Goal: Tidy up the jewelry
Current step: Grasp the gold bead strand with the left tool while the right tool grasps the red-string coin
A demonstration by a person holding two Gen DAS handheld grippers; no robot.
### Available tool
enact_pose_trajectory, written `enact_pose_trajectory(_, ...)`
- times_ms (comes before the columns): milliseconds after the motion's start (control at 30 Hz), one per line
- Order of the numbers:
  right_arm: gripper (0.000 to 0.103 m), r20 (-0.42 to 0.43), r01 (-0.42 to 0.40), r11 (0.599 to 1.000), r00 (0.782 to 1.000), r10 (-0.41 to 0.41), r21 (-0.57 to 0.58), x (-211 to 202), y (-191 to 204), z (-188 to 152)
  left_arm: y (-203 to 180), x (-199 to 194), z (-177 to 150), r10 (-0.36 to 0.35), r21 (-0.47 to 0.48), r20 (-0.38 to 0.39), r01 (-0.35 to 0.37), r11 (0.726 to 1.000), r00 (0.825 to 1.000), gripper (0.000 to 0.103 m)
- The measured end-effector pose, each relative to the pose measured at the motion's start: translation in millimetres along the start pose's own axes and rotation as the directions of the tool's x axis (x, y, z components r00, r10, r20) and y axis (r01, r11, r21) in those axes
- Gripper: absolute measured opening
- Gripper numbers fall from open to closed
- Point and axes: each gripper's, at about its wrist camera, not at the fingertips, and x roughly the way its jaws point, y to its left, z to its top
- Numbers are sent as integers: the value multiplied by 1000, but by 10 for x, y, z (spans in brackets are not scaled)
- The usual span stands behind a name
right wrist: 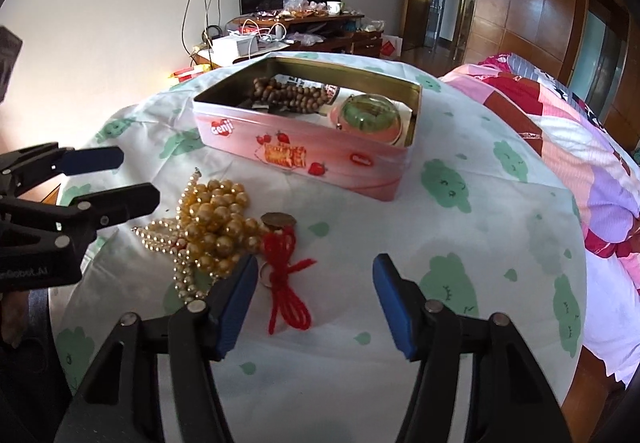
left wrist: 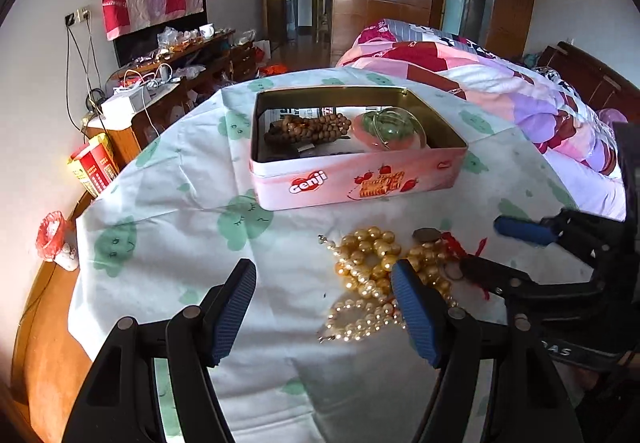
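Both your grippers are spread wide and hold nothing. Your left gripper (left wrist: 324, 307) hovers low on the near side of the pink tin (left wrist: 356, 179), its right-hand pad over the edge of the heap of gold beads (left wrist: 372, 255). Your right gripper (right wrist: 316, 299) straddles the red cord (right wrist: 286, 283), which lies nearer you than the tin, just beside the beads (right wrist: 216, 223).

Judging by looks, the beads are smooth, round and likely slippery; the strands are limp and tangled with the small pearl string (right wrist: 168, 239), so they will sag and drag neighbours along. Pinch across a bunched clump, not one bead. The cord is soft and light; take it at the knotted middle. The coin-like disc (right wrist: 279, 221) touching it may trail.

The tin stands open, already holding brown wooden beads (left wrist: 316, 127) and a green bangle case (left wrist: 384, 127).
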Motion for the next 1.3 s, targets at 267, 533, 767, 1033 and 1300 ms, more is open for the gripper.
enact_pose_trajectory(267, 8, -30, -26, 999, 999, 27, 30, 80, -48, -40, -43, 58, 20, -21, -24, -4, 21, 999, 1000, 70)
enact_pose_trajectory(533, 7, -32, 83, 996, 996, -81, 43, -54, -259, -171, -288, 53, 62, -80, 46, 8, 80, 996, 997, 70)
enact_pose_trajectory(767, 7, -22, 76, 996, 997, -75, 56, -65, -304, -198, -468, 309, 55, -124, 88, -82, 131, 987, 989, 34)
enact_pose_trajectory(1033, 7, 24, 56, 995, 998, -58, 76, -133, -308, -175, -263, -37, 240, -183, 34, 20, 182, 983, 983, 10)
enact_pose_trajectory(1300, 7, 83, 53, 995, 995, -60, 83, -283, -296, -69, -79, -321, 483, -185, -5, 111, 187, 982, 976, 10)
